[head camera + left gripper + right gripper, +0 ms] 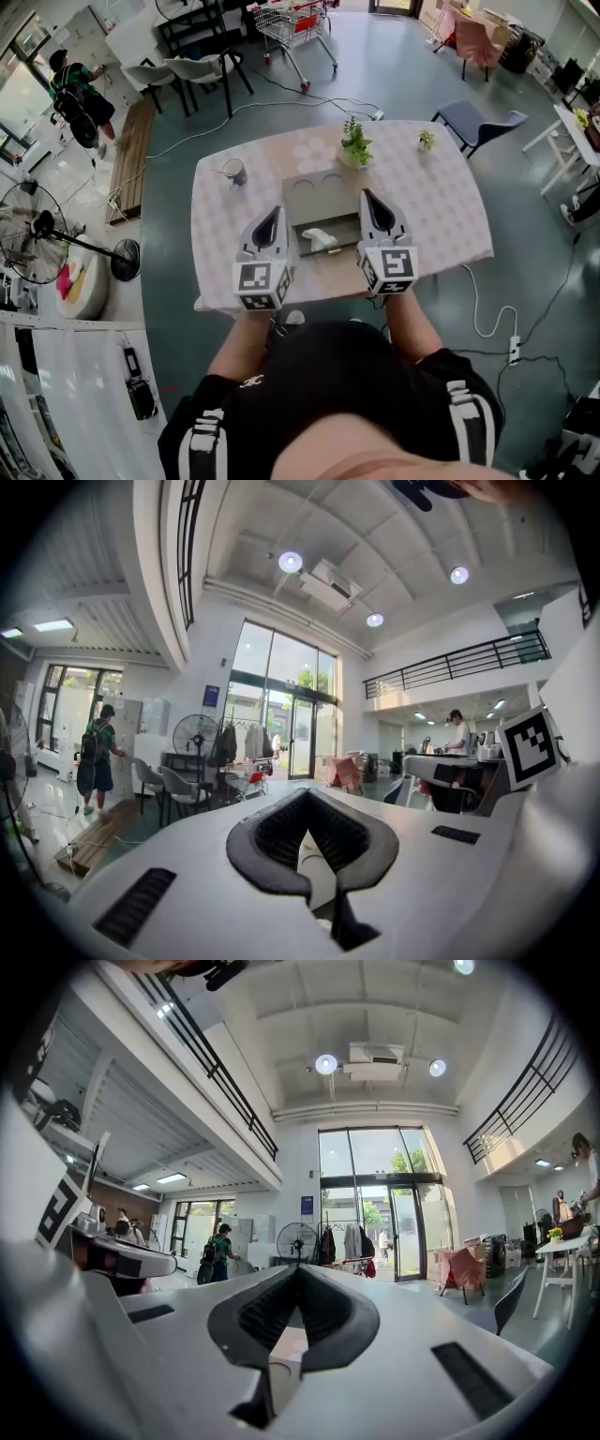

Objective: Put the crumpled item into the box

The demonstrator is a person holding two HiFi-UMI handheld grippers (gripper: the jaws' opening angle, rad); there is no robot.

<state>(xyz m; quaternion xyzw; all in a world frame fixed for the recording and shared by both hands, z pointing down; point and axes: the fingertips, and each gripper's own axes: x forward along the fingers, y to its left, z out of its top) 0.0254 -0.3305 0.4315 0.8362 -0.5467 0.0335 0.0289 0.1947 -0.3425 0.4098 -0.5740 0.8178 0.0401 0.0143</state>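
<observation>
The left tongs (274, 216) and the right tongs (367, 199) are both closed, tips meeting, with nothing held between them. They are held level over the near half of the tabletop (441, 211), one on each side of the open box (323, 192). The white crumpled item (319, 239) lies inside the box, between the two. A potted plant (355, 145) stands just beyond the box's far edge.

The small thing (427, 140) at the table's (450, 206) far right is too small to identify. The left gripper (276, 212) and right gripper (367, 195) hide both hands.
</observation>
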